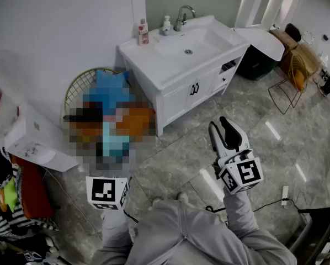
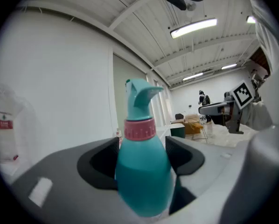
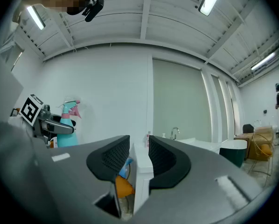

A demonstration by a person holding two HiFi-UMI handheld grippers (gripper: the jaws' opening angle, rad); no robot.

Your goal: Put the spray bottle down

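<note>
Two hand-held grippers are raised above a grey marble floor [image 1: 281, 148] in a bathroom set. In the head view the left gripper [image 1: 107, 192] sits at 7 o'clock and the right gripper [image 1: 227, 132] at 4 o'clock, each at the end of a grey sleeve [image 1: 242, 214].

The left gripper's jaws are clamped on the round lower body of a teal spray bottle [image 2: 143, 176], one black pad on each side. The bottle stands upright between them, its pink collar and teal trigger head rising clear above the jaws. It is held in the air, resting on no surface. The right gripper's view catches the same bottle at 9 o'clock, gripped out to the side. In the head view a mosaic patch covers that spot.

The right gripper's jaws point upward with only a narrow gap between the pads, and nothing sits in it.

A white washstand [image 1: 176, 76] stands at 12 o'clock in the head view, with a chrome tap [image 1: 182, 16] and two small bottles [image 1: 143, 32] along its back edge. A wire basket [image 1: 76, 87] lies at 10 o'clock against the wall — its contents are partly blurred
</note>
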